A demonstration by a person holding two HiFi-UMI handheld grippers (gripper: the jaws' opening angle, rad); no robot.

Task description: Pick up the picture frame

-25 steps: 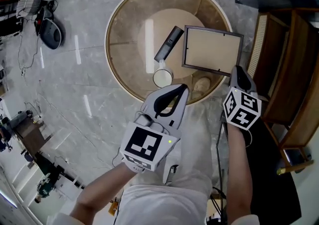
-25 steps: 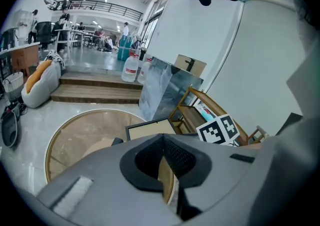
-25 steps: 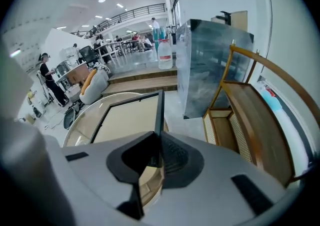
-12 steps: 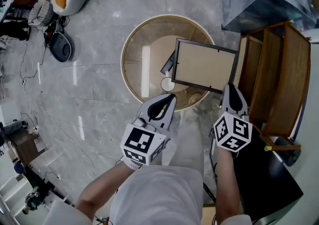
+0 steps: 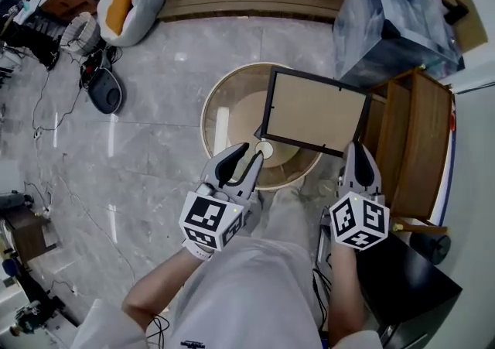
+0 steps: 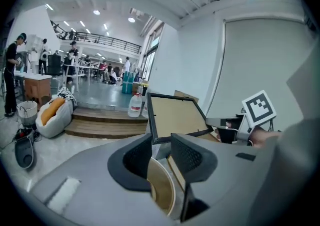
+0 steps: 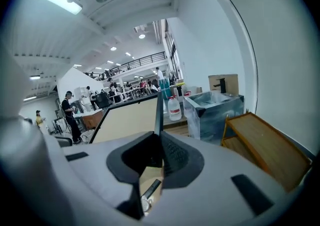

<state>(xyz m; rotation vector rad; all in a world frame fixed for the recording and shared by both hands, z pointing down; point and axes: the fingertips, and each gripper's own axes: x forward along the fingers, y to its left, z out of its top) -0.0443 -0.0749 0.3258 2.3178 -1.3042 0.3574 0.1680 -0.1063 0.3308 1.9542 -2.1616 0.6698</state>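
Above the round table (image 5: 220, 119), held in the air: frame (image 5: 313, 111), dark rim, tan face up. Its long axis runs left to right across the head view and dips a little to the right.

Right gripper (image 5: 357, 158): jaws narrow, clamped on the frame's near long edge by the right corner. In the right gripper view that edge runs straight into the gap.

Left gripper (image 5: 249, 160): jaws opening, part-way apart, and we see nothing pressed between the pads. The frame's near left corner lies just ahead of its tips, in line with the gap.

We judge that the right hand alone carries the frame. The left sits just beside it and would need to go forward onto that corner to share the load.

Hard to make out:
- We cannot tell whether the left tips touch the corner.
- A white round thing (image 5: 264, 150) on the table is half covered by frame and left gripper.
- Whatever else lies under the frame is hidden.
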